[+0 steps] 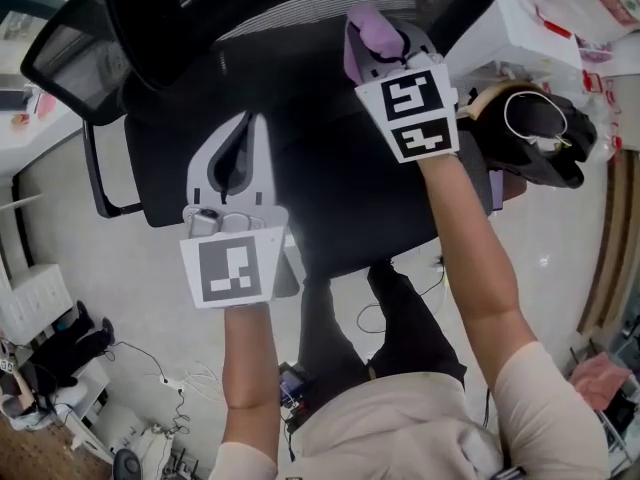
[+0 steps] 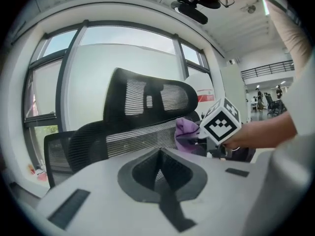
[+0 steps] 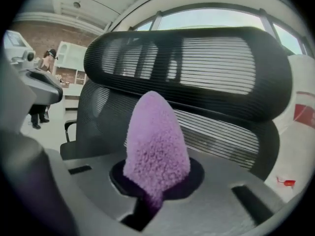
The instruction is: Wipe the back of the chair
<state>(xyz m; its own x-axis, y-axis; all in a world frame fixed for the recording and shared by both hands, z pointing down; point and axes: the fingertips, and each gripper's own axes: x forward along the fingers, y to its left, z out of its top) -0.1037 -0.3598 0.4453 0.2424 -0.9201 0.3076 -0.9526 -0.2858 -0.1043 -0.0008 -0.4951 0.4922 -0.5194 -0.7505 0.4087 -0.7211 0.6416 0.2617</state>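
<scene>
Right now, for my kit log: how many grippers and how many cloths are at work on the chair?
Grippers: 2, the left gripper and the right gripper
Purple cloth: 1
Total: 3

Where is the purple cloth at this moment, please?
The purple cloth is clamped in the right gripper, upper centre-right in the head view, right by the mesh chair back.
</scene>
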